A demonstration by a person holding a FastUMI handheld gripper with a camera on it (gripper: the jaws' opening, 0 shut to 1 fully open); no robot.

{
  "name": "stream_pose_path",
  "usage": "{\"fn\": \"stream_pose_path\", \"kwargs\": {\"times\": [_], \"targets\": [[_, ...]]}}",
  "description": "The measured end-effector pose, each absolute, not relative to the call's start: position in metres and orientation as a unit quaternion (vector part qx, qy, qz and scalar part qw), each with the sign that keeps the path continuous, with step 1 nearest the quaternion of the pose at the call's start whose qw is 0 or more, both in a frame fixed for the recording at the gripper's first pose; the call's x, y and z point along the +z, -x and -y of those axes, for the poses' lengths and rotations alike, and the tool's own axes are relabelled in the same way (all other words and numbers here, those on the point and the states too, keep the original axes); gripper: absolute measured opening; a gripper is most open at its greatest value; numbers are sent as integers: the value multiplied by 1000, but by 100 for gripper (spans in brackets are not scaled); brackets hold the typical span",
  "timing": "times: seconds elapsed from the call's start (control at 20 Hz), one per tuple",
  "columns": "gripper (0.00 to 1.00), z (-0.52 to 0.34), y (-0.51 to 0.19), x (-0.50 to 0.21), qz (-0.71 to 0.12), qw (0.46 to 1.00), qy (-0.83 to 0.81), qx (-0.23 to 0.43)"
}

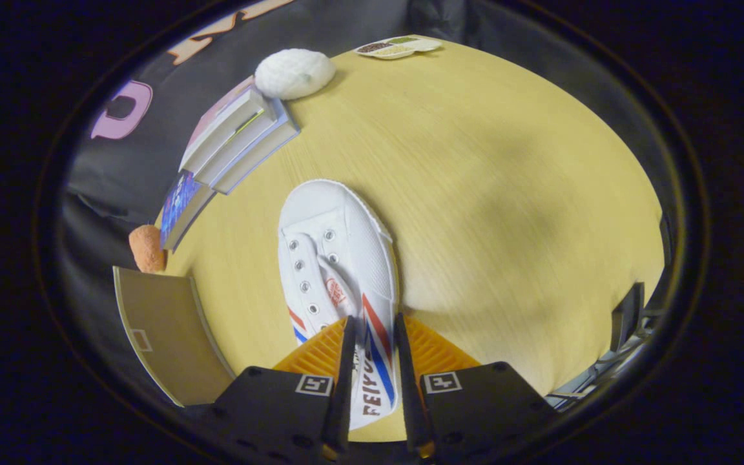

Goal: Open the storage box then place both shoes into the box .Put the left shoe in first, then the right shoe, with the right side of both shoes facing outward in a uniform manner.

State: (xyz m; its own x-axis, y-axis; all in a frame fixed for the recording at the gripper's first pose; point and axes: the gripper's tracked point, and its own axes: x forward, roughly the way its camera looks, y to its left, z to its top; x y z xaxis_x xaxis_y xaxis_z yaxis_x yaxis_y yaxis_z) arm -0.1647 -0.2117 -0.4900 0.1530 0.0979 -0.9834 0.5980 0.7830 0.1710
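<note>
A white canvas shoe (336, 258) with red and blue stripes on its side lies over the yellow table (488, 194), its toe pointing away from me. My gripper (375, 329) is shut on the shoe: both fingers press on the side wall near the heel, with the striped panel between them. To the left of the fingers stands the brown storage box (165, 336), of which I see a flat panel and its edge. Whether the shoe rests on the table or hangs just above it I cannot tell.
A stack of books (236, 139) lies at the table's far left, with a white knitted ball (294, 73) behind it. An orange spongy thing (147, 247) sits beside the box. A small white dish (398, 46) stands at the far edge. The table's right half is bare wood.
</note>
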Motion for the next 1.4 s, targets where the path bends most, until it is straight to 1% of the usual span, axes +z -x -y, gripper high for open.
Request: {"fn": "stream_pose_path", "kwargs": {"times": [0.15, 0.25, 0.4, 0.7, 0.85, 1.2, 1.3, 1.4], "targets": [[28, 210, 164, -489, -620, 712, -278, -177], [5, 206, 165, -484, -617, 708, -299, -172], [5, 196, 163, -474, -595, 696, -363, -172], [5, 153, 142, -435, -570, 690, -430, -120], [5, 115, 113, -395, -551, 702, -445, -73], [5, -7, 35, -286, -516, 736, -431, 75], [5, -43, 26, -270, -518, 733, -427, 106], [5, -74, 23, -273, -528, 729, -416, 126]]}}
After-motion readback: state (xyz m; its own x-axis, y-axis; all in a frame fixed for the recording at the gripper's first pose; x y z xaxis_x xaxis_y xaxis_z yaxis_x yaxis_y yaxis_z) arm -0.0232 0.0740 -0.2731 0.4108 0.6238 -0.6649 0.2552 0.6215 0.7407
